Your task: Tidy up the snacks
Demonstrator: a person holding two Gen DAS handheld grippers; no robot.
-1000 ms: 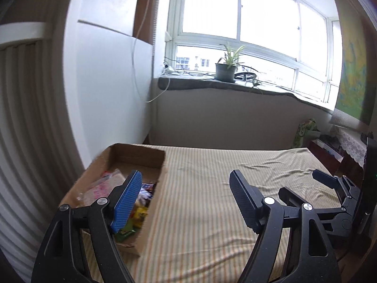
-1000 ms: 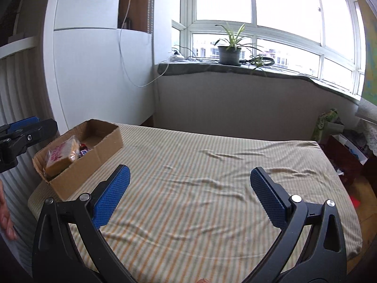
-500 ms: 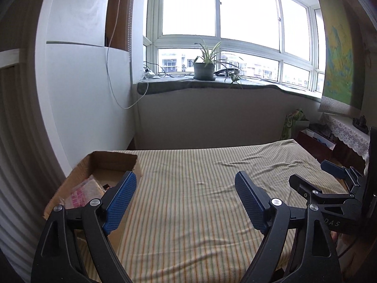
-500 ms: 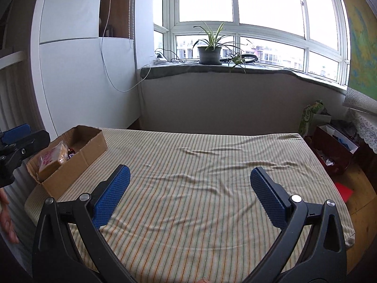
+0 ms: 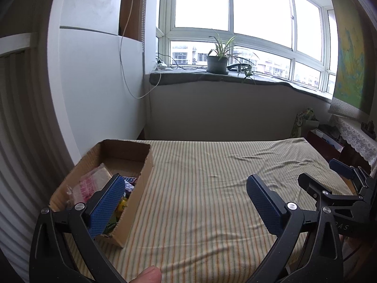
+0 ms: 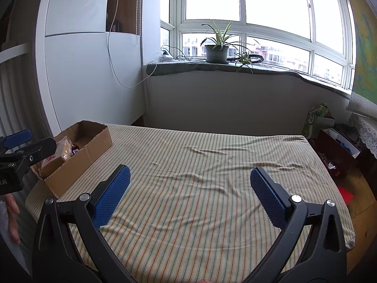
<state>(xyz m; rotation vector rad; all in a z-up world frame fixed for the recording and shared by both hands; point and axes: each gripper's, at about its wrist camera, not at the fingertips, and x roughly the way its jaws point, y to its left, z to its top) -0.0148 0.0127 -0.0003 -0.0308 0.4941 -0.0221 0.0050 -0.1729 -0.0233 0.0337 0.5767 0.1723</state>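
Spreading wider as you hold it, your left gripper [image 5: 186,202] has nothing between its blue pads; its left pad hangs over the near end of the cardboard box [image 5: 143,176]. Your right gripper [image 6: 189,193] stands released and empty above bare striped sheet [image 6: 200,165]. The snacks sit in that box at the bed's left edge: a pink-printed clear packet [image 5: 90,184], its writing too small to read, and a dark bar [image 5: 129,179] showing "KERS", the rest hidden behind the pad. Yellow and green wrappers below are mostly covered. Beyond, a potted plant [image 6: 216,49] stands on the windowsill.
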